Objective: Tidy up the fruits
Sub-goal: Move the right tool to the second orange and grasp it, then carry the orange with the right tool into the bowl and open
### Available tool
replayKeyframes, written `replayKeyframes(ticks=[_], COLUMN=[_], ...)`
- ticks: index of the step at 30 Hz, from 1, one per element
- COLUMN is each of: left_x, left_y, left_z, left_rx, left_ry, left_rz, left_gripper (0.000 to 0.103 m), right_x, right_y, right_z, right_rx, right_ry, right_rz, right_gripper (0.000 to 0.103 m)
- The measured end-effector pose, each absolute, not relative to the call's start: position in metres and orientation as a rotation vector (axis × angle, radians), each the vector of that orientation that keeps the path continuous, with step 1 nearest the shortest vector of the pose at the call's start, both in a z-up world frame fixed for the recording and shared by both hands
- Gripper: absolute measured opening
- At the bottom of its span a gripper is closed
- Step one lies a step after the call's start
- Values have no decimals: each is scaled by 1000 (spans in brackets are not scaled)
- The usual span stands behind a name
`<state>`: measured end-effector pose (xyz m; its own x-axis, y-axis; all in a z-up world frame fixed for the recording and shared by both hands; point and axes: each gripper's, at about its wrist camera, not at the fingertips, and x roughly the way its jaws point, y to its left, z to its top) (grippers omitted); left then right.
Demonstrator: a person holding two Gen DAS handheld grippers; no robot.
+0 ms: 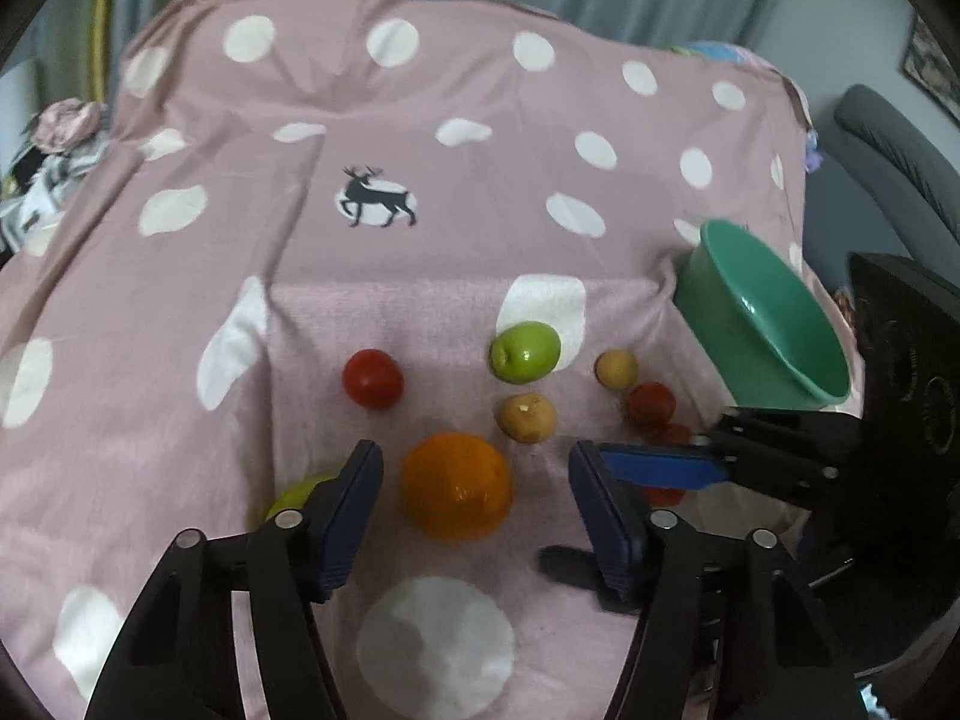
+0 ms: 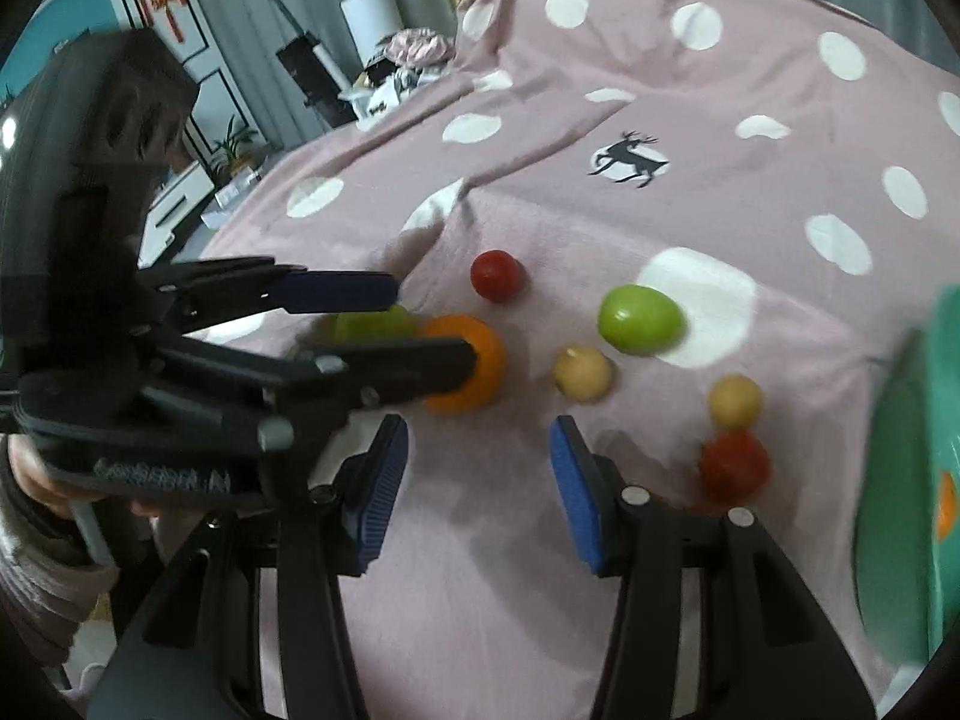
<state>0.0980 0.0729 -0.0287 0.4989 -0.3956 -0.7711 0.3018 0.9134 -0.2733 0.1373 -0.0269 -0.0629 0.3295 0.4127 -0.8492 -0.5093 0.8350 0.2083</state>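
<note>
Fruits lie on a pink polka-dot cloth (image 1: 336,324). An orange (image 1: 457,486) sits between the open fingers of my left gripper (image 1: 474,516), also seen from the side in the right wrist view (image 2: 420,324). Beyond it lie a green apple (image 1: 525,352), a red tomato (image 1: 372,378), two tan fruits (image 1: 528,417) (image 1: 616,369) and a red fruit (image 1: 651,403). Another green fruit (image 1: 297,495) is half hidden behind the left finger. My right gripper (image 2: 477,480) is open and empty above the cloth. A green bowl (image 1: 762,318) stands tilted at right.
The cloth drapes over a raised backing behind the fruits. A grey chair (image 1: 900,162) stands at the right. Room furniture and a white lamp (image 2: 372,15) are at the far left in the right wrist view.
</note>
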Motion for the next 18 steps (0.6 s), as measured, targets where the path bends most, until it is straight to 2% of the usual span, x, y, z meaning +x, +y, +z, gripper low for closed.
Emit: replayKeyframes(ticks=[6,11,18], left_x=[116,120,113], left_y=[71,73,69], left_z=[-41,-47,-40], left_rx=[-81,-90,-105], left_ry=[1039,1083,1058], left_rz=[-445,-469,-469], left_gripper=[47,46,46], right_x=[154,163,159], right_y=[-11,-1,-1], right_z=[-75,-88,-83], right_rx=[-100,-108,-101], right_ry=[1102,1164,1144], right_rz=[625,648,638], right_gripper=[50,47,46])
